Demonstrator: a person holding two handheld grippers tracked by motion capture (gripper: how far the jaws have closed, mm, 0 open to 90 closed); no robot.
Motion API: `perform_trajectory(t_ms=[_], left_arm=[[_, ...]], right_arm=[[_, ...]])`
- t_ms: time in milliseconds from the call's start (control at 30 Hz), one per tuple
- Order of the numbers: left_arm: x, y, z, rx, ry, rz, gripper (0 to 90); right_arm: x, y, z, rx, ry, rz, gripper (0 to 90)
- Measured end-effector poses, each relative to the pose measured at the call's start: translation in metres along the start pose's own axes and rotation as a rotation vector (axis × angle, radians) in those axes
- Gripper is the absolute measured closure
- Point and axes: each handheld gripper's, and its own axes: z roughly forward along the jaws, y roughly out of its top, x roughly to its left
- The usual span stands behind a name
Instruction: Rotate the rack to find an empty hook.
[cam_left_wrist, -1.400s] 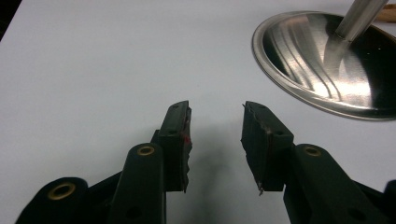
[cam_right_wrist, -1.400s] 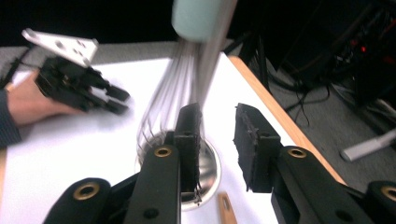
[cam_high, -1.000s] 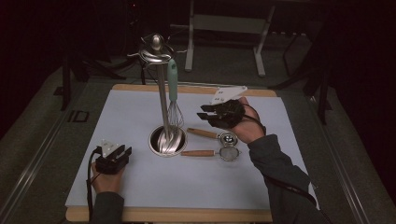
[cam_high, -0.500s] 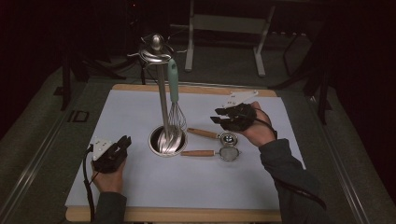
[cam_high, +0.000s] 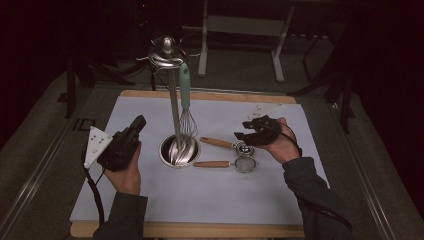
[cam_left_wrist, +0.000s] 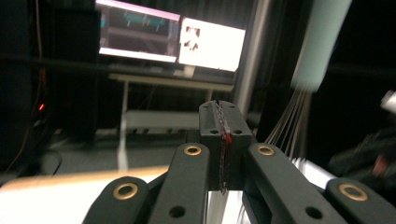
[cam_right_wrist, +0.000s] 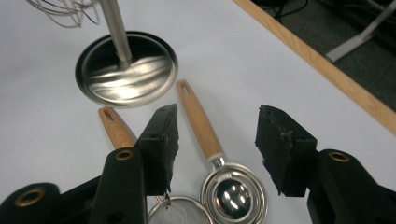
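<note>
Spoon (cam_right_wrist: 219, 163), wooden-handled with a steel bowl, flat on the white sheet of the bench (cam_high: 300, 200), handle toward the round steel base (cam_right_wrist: 126, 67) of the utensil stand (cam_high: 173, 100). Just beside it a small strainer (cam_high: 245, 163) with a matching wooden handle, also flat. Right hand-held gripper (cam_right_wrist: 215, 140) above the spoon, jaws spread wide after just opening, nothing between the pads, spoon handle seen through the gap. Whisk (cam_high: 186, 100) with a pale green handle hanging from the stand's top ring. Left hand-held gripper (cam_high: 131, 131) raised left of the stand, jaws pressed fully together after just closing, empty; whisk wires and green handle blurred close by in the left gripper view.
</note>
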Motion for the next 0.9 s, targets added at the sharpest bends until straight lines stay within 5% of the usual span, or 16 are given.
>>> perform_trajectory(t_ms=[167,433,900], left_arm=[[-0.014,0.028,0.009,-0.075,-0.046,0.020,89.6],[-0.041,0.065,0.027,-0.137,-0.101,0.108,89.6],[-0.048,0.083,0.050,-0.136,-0.089,0.143,89.6]], right_arm=[[-0.004,-0.009,0.003,0.019,-0.004,0.033,48.4],[-0.005,-0.015,0.006,0.015,0.005,0.050,49.1],[-0.010,-0.026,0.005,0.014,-0.001,0.078,50.3]])
